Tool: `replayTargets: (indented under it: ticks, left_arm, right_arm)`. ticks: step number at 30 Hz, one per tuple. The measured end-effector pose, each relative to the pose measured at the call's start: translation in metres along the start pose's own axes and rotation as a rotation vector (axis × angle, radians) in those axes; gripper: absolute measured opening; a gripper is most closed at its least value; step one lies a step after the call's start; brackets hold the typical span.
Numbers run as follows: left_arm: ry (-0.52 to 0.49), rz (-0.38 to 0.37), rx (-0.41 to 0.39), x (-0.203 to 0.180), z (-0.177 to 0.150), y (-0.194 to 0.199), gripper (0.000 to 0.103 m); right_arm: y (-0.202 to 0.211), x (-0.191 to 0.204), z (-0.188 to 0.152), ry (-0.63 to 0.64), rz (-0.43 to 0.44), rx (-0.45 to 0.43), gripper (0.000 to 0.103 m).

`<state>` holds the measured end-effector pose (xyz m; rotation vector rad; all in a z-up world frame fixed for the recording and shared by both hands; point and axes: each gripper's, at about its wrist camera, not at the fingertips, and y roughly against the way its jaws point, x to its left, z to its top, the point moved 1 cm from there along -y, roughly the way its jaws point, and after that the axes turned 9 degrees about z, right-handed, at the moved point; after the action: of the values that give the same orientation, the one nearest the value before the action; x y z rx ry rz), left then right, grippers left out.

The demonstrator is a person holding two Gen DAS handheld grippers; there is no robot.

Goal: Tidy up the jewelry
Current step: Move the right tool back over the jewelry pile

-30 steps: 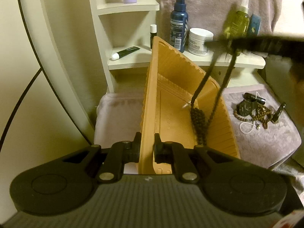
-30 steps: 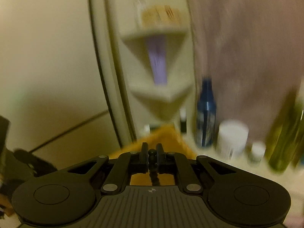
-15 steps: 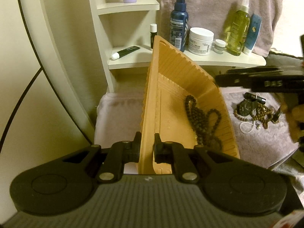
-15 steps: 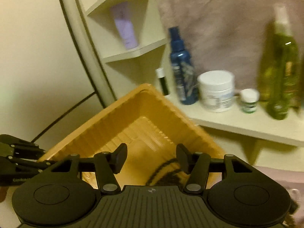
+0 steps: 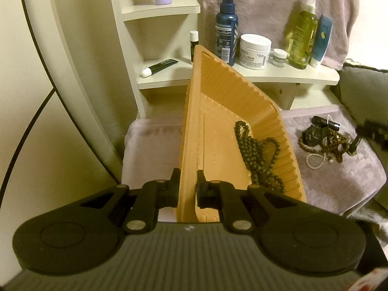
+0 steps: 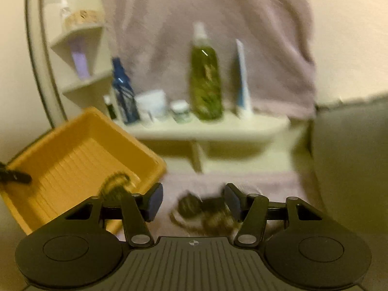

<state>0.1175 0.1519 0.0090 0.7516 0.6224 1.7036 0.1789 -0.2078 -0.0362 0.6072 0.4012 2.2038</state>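
My left gripper (image 5: 188,189) is shut on the near rim of an orange plastic tray (image 5: 218,111), holding it tilted up. A dark bead necklace (image 5: 257,155) lies in the tray's lower right corner. On the mauve towel (image 5: 339,177) to the right sits a pile of jewelry (image 5: 327,140): a dark watch, brown bead strands, a small white bead loop. My right gripper (image 6: 191,202) is open and empty above that blurred pile of jewelry (image 6: 206,211), with the tray (image 6: 72,160) to its left. The right gripper's tip (image 5: 373,131) shows blurred at the left wrist view's right edge.
A cream shelf (image 5: 278,75) behind carries a blue spray bottle (image 5: 226,26), a white jar (image 5: 254,51), a small jar, a green bottle (image 5: 302,31) and a blue tube. A black tube (image 5: 160,66) lies on the corner shelf. A mauve towel hangs behind; a grey cushion (image 6: 351,157) stands right.
My right gripper let go of the dark necklace, which dropped into the tray. It opened, then swung right and down over the jewelry pile. The left gripper and tray stayed still.
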Motion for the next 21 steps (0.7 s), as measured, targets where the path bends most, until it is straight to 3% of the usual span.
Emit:
replayTargets:
  ticks: [7,11,21]
  left_arm:
    - [-0.001,0.006,0.005,-0.002,0.0,0.002,0.01]
    - [-0.003,0.009,0.007,-0.003,0.0,0.003,0.01]
    - [-0.002,0.013,0.012,-0.005,0.0,0.004,0.01]
  right_arm:
    - [-0.008,0.008,-0.034,0.033,-0.002,0.05,0.056]
    - [-0.03,0.018,-0.043,0.096,0.02,0.092,0.043]
    - [-0.07,0.015,-0.039,0.061,-0.007,0.118,0.03]
